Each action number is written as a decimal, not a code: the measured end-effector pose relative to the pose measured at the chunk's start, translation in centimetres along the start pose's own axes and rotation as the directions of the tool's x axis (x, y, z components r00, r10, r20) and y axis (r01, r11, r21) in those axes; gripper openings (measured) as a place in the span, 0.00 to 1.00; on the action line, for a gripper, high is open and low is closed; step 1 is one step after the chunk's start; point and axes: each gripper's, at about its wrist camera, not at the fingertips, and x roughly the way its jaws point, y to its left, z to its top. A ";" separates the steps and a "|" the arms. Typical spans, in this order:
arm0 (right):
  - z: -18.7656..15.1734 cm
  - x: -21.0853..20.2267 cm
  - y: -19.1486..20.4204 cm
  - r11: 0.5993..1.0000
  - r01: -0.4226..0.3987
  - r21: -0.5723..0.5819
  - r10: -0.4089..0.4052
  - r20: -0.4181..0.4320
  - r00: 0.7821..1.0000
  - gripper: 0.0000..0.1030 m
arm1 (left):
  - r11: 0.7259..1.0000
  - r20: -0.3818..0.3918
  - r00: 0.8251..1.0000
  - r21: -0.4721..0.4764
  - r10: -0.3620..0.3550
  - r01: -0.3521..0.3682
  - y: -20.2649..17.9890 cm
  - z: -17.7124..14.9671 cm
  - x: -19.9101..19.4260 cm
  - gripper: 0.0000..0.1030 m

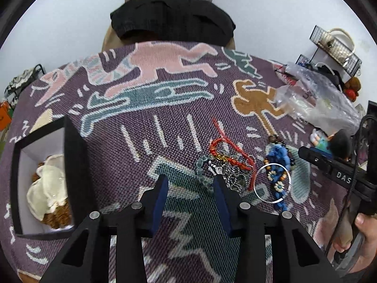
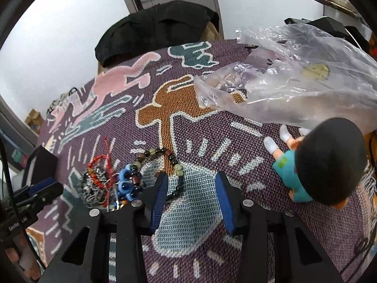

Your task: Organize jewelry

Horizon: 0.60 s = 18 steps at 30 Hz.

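A pile of jewelry lies on the patterned cloth: a red cord bracelet (image 1: 229, 152), a grey-green bead bracelet (image 1: 201, 172), a blue bead piece (image 1: 279, 156) and a thin silver ring bangle (image 1: 272, 182). My left gripper (image 1: 191, 179) is open, its right fingertip touching the pile's near edge. An open black box (image 1: 16, 184) with a white lining holds cream and brown pieces at left. My right gripper (image 2: 192, 176) is open and empty, just right of a mixed dark-bead bracelet (image 2: 165, 155); the pile (image 2: 101, 179) lies further left.
A crumpled clear plastic bag (image 1: 318, 99) lies at the right (image 2: 294, 87). A doll with black hair and a teal shirt (image 2: 325, 165) sits close to my right gripper's right side. A black garment (image 1: 172, 18) hangs on a chair behind the table. A wire rack (image 1: 334, 44) stands far right.
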 end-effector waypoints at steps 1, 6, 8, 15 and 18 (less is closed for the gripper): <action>0.2 0.3 0.0 1.000 0.007 -0.007 -0.007 -0.007 1.000 0.41 | 1.000 -0.006 1.000 0.001 0.002 -0.002 -0.1 0.1 0.4 0.40; 0.7 1.4 0.2 0.999 0.032 -0.028 -0.033 -0.032 0.999 0.40 | 1.000 -0.045 0.999 -0.011 0.021 -0.021 0.0 0.5 2.5 0.31; 0.8 1.7 0.3 0.999 0.039 -0.038 -0.041 -0.039 0.998 0.40 | 1.000 -0.048 0.999 -0.018 0.017 -0.018 0.1 0.6 3.1 0.31; 1.4 2.9 1.1 0.994 0.081 -0.071 -0.086 -0.057 0.995 0.39 | 0.995 -0.029 0.995 0.036 0.096 -0.095 -1.2 0.9 3.7 0.27; 1.5 3.1 1.6 0.990 0.102 -0.101 -0.109 -0.064 0.992 0.39 | 0.995 -0.032 0.995 0.046 0.095 -0.093 -0.9 0.8 3.6 0.09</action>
